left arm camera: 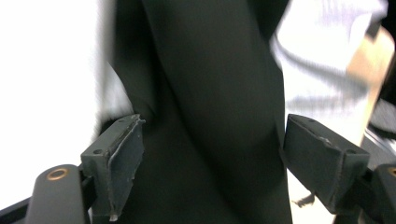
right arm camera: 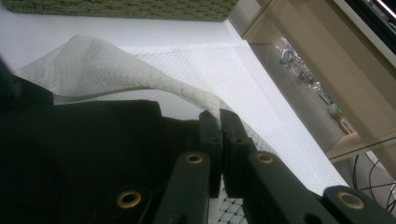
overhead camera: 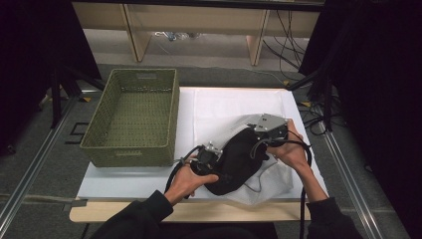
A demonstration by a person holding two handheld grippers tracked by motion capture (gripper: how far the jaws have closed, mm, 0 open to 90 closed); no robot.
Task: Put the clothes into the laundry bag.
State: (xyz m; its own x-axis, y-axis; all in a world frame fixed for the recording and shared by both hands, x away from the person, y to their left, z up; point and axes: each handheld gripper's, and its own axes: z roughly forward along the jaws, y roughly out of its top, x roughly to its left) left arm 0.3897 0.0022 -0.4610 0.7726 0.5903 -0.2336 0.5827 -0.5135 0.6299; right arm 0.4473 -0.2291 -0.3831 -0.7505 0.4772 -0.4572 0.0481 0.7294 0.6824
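claw on the right (right arm camera: 219, 135) is pinched tight on the white mesh laundry bag's (right arm camera: 107, 70) rim, lifting it; the left claw (left arm camera: 212, 154) gapes wide around the black garment (left arm camera: 210, 93). the garment looks partly inside the bag on the worktop (overhead camera: 149, 179), so stuffing seems unfinished and the green woven basket (overhead camera: 130, 154) holds nothing.

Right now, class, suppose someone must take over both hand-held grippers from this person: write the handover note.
Left hand-held gripper: jaws open, straddling a fold of the black garment, not clamped.
Right hand-held gripper: jaws shut, pinching the edge of the white mesh bag and holding it lifted over the garment.
Things: the garment lies on the mesh bag at the near right of the white table; it looks partly under the lifted mesh. The green woven basket stands at the left with nothing in it.
Done: bag edge lifted.
Left: probably grip the garment, work it into the bag.
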